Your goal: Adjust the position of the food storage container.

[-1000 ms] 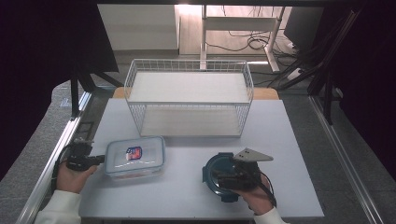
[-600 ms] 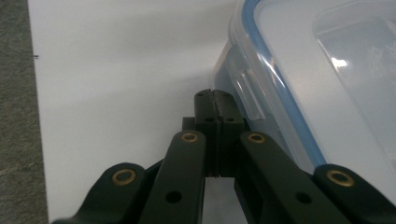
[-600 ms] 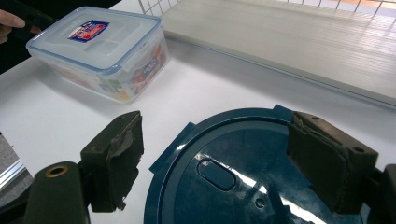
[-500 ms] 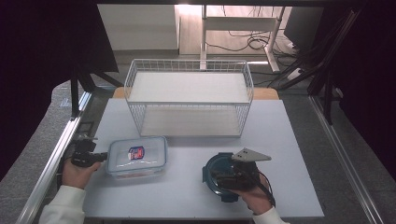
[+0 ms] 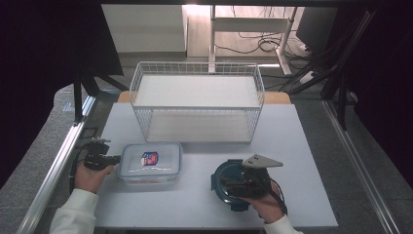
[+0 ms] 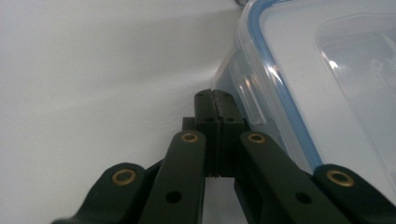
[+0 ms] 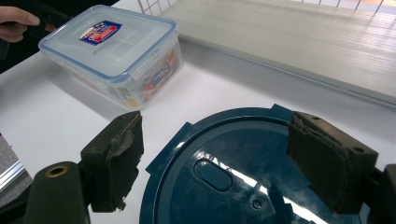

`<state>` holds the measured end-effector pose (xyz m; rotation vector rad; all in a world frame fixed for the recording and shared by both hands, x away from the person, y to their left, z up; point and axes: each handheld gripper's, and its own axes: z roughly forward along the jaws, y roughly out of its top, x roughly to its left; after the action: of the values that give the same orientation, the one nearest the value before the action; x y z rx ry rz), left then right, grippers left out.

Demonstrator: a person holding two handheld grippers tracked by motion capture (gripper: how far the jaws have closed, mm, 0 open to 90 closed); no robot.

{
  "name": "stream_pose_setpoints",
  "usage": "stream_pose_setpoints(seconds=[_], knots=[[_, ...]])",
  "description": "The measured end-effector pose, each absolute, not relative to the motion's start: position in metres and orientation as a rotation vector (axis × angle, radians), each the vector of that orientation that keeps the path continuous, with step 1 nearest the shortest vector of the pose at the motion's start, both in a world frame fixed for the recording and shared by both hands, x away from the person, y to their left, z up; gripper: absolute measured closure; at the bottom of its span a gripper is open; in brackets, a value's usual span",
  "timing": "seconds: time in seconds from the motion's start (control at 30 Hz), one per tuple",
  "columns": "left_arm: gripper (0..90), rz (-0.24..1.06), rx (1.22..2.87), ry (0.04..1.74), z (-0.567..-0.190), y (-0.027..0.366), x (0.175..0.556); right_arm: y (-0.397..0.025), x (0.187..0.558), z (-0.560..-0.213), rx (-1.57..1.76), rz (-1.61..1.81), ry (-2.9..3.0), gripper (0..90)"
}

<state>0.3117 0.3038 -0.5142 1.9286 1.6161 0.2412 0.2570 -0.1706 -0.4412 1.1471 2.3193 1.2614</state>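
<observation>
Left gripper (image 6: 214,100), jaws pressed together, sits at the left side latch of the clear box (image 5: 151,162), near-left on the table. Right gripper (image 7: 215,154) hangs wide open over the round blue container (image 5: 236,184), near-right. Judged step: approach; next, close on the lid rim.

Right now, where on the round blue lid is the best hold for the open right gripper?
Across the lid rim, from above. It lies flat on the table, and the right gripper is open with one of its fingers on either side of it, so closing on opposite edges probably works.
</observation>
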Motion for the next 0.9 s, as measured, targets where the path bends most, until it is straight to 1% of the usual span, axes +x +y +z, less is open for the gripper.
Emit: stream_pose_setpoints(seconds=[0.13,0.27,0.4,0.43,0.47,0.5,0.53,0.63,0.77,0.8,0.83,0.9], knots=[[90.0,0.225,1.930,1.612,-0.514,0.305,0.310,-0.171,0.256,-0.441,1.145,1.264,2.317,18.7],[90.0,0.264,1.925,1.611,-0.509,0.310,0.304,-0.169,0.256,-0.440,1.152,1.272,2.316,18.7],[90.0,0.304,1.881,1.592,-0.496,0.315,0.286,-0.164,0.256,-0.436,1.144,1.287,2.323,18.4],[90.0,0.315,1.863,1.561,-0.489,0.314,0.277,-0.159,0.256,-0.434,1.138,1.294,2.324,18.3],[88.1,0.315,1.863,1.561,-0.489,0.314,0.277,-0.159,0.256,-0.434,1.138,1.294,2.324,18.3],[80.9,0.315,1.854,1.530,-0.485,0.312,0.272,-0.154,0.255,-0.433,1.127,1.300,2.326,18.3],[80.9,0.310,1.853,1.506,-0.481,0.310,0.269,-0.154,0.255,-0.433,1.127,1.300,2.326,18.3],[57.2,0.295,1.838,1.454,-0.468,0.302,0.259,-0.146,0.254,-0.433,1.108,1.301,2.333,18.3],[30.9,0.256,1.823,1.381,-0.454,0.289,0.246,-0.144,0.254,-0.433,1.112,1.301,2.340,18.2],[28.9,0.256,1.823,1.381,-0.454,0.289,0.246,-0.144,0.254,-0.433,1.112,1.301,2.340,18.2],[28.9,0.247,1.820,1.367,-0.452,0.286,0.244,-0.144,0.255,-0.433,1.122,1.305,2.338,18.2],[24.6,0.237,1.816,1.360,-0.451,0.283,0.243,-0.143,0.256,-0.432,1.134,1.314,2.329,18.1]])
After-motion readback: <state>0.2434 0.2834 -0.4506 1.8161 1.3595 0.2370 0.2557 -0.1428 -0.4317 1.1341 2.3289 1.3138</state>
